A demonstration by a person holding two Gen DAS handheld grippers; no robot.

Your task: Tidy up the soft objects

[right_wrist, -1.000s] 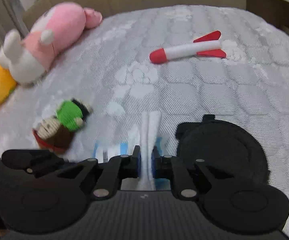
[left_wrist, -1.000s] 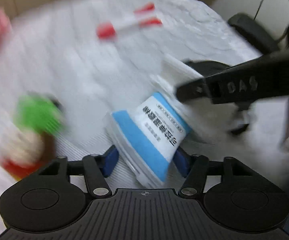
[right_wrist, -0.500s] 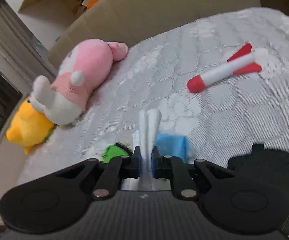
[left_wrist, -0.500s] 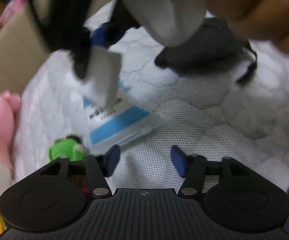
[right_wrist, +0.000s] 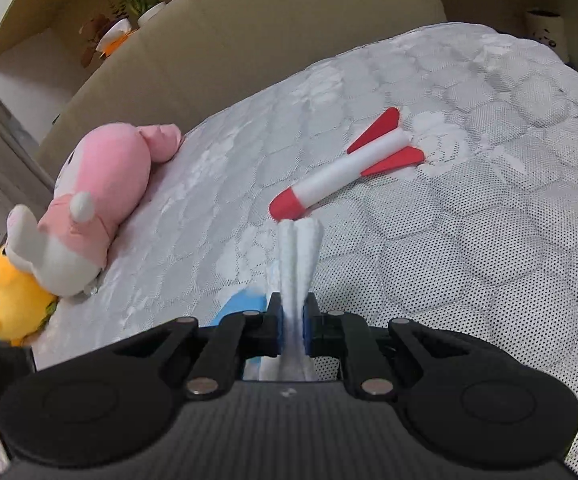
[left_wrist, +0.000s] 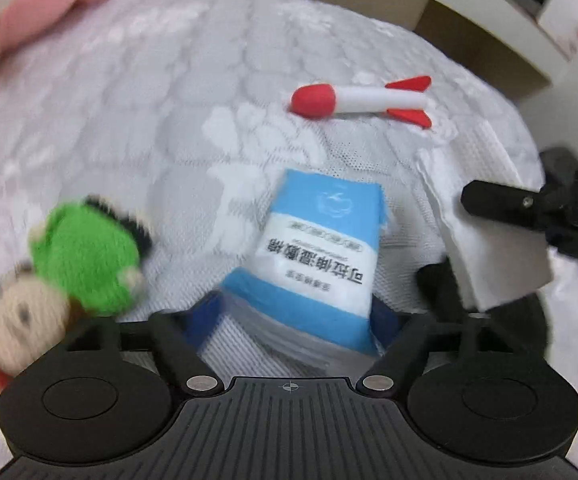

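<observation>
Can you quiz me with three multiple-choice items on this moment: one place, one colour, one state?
1. Where is the blue-and-white tissue pack?
A. Between the left tool's fingers
B. Beside the yellow plush
C. On a shelf

2. What colour is the foam rocket's nose?
A. Green
B. Red
C. Yellow

3. What state is the right tool in?
A. Open, empty
B. Out of view
C. Shut on the white folded tissue

Answers: 1 A, the pack sits between the spread blue pads; 2 B, red tip and fins; 3 C, pads pinch the tissue.
</observation>
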